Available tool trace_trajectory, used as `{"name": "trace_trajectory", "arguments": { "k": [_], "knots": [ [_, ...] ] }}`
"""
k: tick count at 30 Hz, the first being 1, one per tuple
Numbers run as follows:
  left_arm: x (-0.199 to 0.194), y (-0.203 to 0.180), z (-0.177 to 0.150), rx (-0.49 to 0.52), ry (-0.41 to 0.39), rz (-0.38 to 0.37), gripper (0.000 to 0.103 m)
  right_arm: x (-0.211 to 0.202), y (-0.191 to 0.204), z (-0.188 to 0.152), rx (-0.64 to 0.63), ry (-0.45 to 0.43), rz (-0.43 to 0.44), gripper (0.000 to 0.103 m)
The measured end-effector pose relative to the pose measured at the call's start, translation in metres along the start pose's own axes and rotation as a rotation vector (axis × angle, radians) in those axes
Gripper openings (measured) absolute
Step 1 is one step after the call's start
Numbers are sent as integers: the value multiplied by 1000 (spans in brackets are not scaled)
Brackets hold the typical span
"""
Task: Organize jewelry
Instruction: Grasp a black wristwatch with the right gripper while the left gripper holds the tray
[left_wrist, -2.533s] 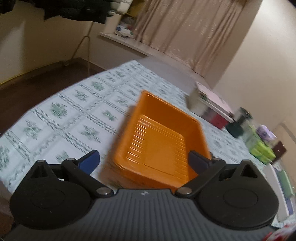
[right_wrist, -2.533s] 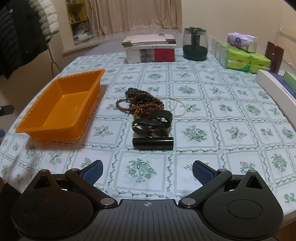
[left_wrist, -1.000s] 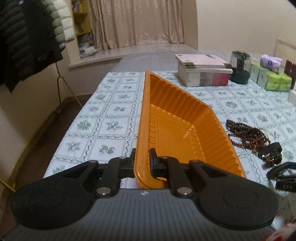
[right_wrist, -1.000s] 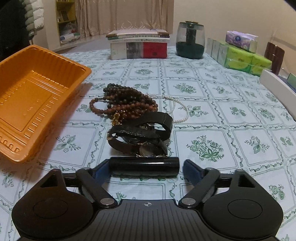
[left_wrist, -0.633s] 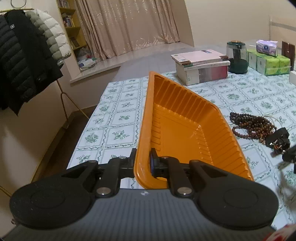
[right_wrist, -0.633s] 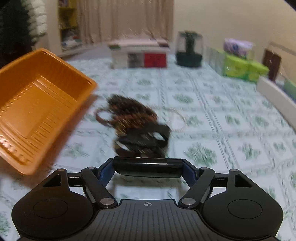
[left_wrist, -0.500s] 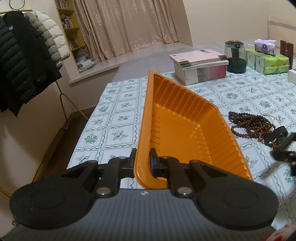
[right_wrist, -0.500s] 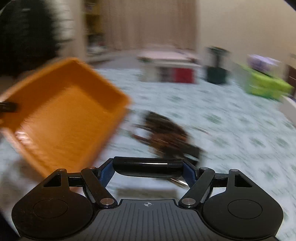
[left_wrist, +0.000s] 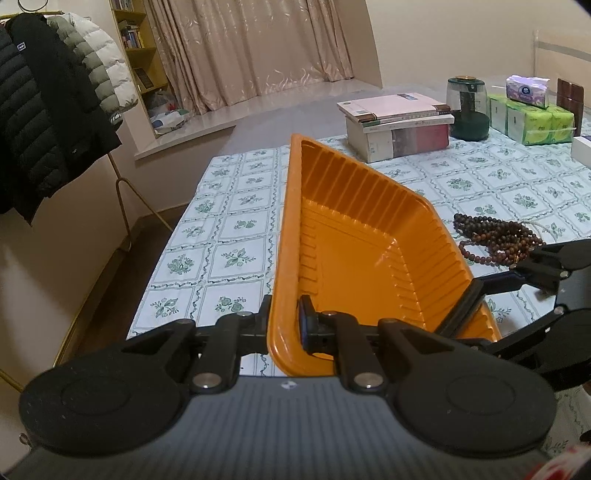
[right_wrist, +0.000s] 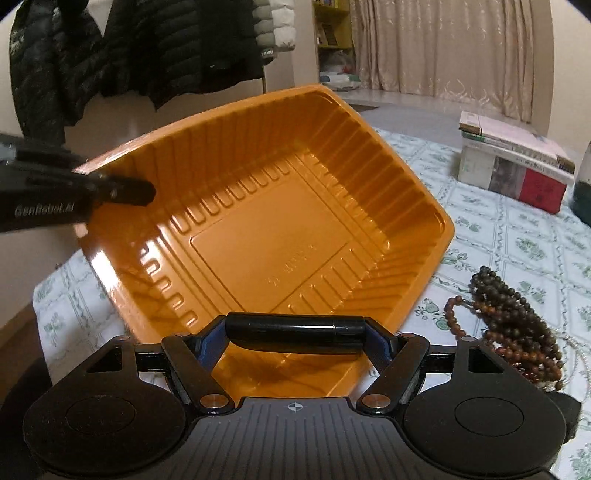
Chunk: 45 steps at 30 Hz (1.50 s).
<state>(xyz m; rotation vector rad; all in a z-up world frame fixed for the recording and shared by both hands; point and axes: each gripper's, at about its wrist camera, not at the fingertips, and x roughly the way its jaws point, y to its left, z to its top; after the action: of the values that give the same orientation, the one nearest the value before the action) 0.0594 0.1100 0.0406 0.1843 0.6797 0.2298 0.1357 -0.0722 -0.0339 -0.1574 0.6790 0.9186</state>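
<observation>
- Our left gripper (left_wrist: 284, 325) is clamped on the near rim of the orange tray (left_wrist: 354, 251), one finger outside the wall and one inside, and the tray looks tipped up off the tablecloth (left_wrist: 236, 229) near the table's left edge.
- Our right gripper (right_wrist: 294, 332) is closed on a black tube (right_wrist: 295, 330), pinched end to end and held just over the tray's near right rim.
- The rest of the jewelry, the dark bead strands (right_wrist: 513, 325), lies on the cloth just right of the tray.
- Risk, as we judge it: with the tray tilted, a released tube could roll down the ribbed floor or bounce out over the low rim.
- The thin tray wall could also flex or slip from a one-sided pinch.
- Our two grippers are close together, so they could knock each other.
- A stack of books (left_wrist: 399, 125), a dark green jar (left_wrist: 467, 109) and green tissue packs (left_wrist: 532, 122) stand toward the far right edge, well clear.
</observation>
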Motion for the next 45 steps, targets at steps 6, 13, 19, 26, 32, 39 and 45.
{"name": "trace_trajectory", "arguments": {
  "k": [6,13,19,26,32,39,45],
  "knots": [
    [0,-1,-1,-6,2,0,12,-17,-2,-4,35,-53,-28,85],
    [0,0,-2,-18,8,-1,12,-63,-39,-43,173,-92,-302,85],
    [0,-1,-2,-25,11,2,12,-78,-89,-73,332,-42,-474,85],
    [-1,-2,-1,-29,18,6,12,-61,-96,-70,323,-37,-447,85],
    [-2,-2,-1,-30,20,4,12,-51,-94,-69,286,-23,-477,72],
    [-2,-2,-2,-38,11,4,12,-62,-79,-63,207,-41,-527,46],
    [-2,-1,-3,-43,11,1,12,-68,-70,-58,189,-52,-520,40]
  ]
}}
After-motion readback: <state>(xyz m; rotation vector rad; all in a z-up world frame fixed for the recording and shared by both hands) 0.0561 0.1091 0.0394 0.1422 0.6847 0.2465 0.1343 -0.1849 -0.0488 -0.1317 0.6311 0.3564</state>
